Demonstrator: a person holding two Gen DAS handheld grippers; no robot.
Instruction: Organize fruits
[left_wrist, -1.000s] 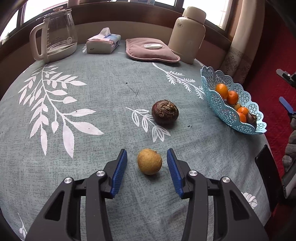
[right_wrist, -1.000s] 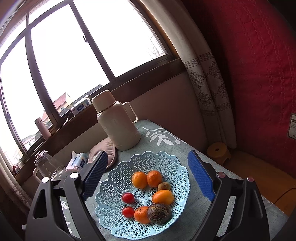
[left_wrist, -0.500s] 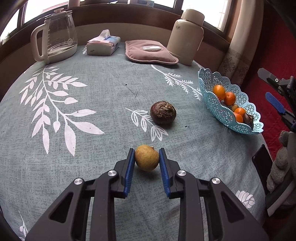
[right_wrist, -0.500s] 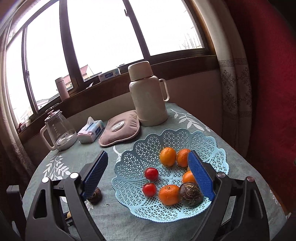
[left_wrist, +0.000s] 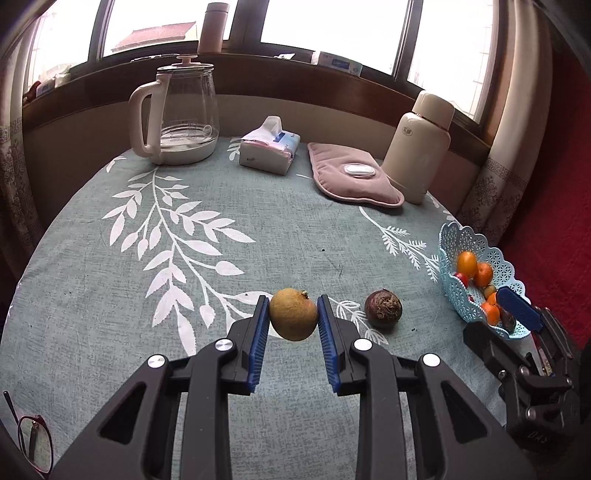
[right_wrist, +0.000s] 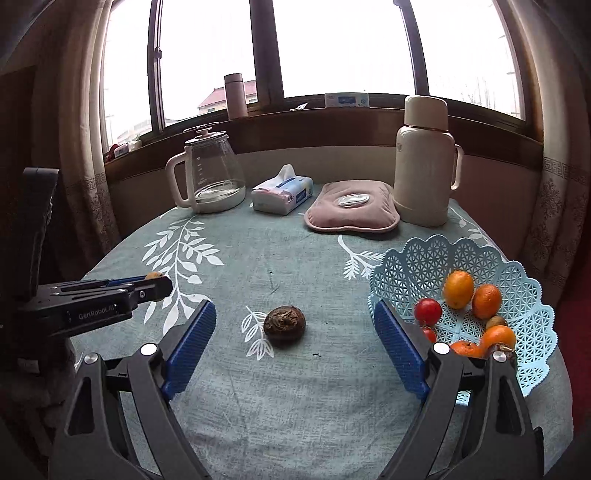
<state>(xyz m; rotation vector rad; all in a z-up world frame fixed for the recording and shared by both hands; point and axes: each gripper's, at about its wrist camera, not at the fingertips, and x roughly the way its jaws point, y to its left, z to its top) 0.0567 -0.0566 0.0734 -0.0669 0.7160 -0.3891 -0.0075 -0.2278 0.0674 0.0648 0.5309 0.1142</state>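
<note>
The yellow-brown fruit (left_wrist: 293, 318) sits pinched between the blue pads of the left tool (left_wrist: 293, 325), which is clenched on it from both sides, and it hangs clear of the bench (left_wrist: 110, 314) with the leaf-printed cloth visible beneath it; in the right wrist view only a sliver of it shows past the tip of that tool (right_wrist: 155, 286). Just to its right on the cloth lies the dark purple-brown fruit (left_wrist: 383, 308) — loose, touched by nothing. In the right wrist view that fruit (right_wrist: 284, 324) lies ahead of the right tool (right_wrist: 295, 332), whose jaws stand wide apart with nothing between the pads. At the bench's right edge stands the pale blue lattice basket (right_wrist: 436, 258), holding oranges (right_wrist: 458, 288), two red tomatoes (right_wrist: 427, 311) and a small brownish fruit (partly hidden behind the right tool's finger, as is a dark fruit at the basket's near rim). Along the far side, under the window, stand a glass kettle (left_wrist: 181, 110) with a white handle, a pack of tissues (left_wrist: 267, 146), a pink cushion-like pad (left_wrist: 351, 177) with a white oval on top, and a cream thermos (left_wrist: 421, 144) — the pad touching or just beside the thermos. A pair of red-rimmed glasses (left_wrist: 35, 446) lies at the near left edge.
</note>
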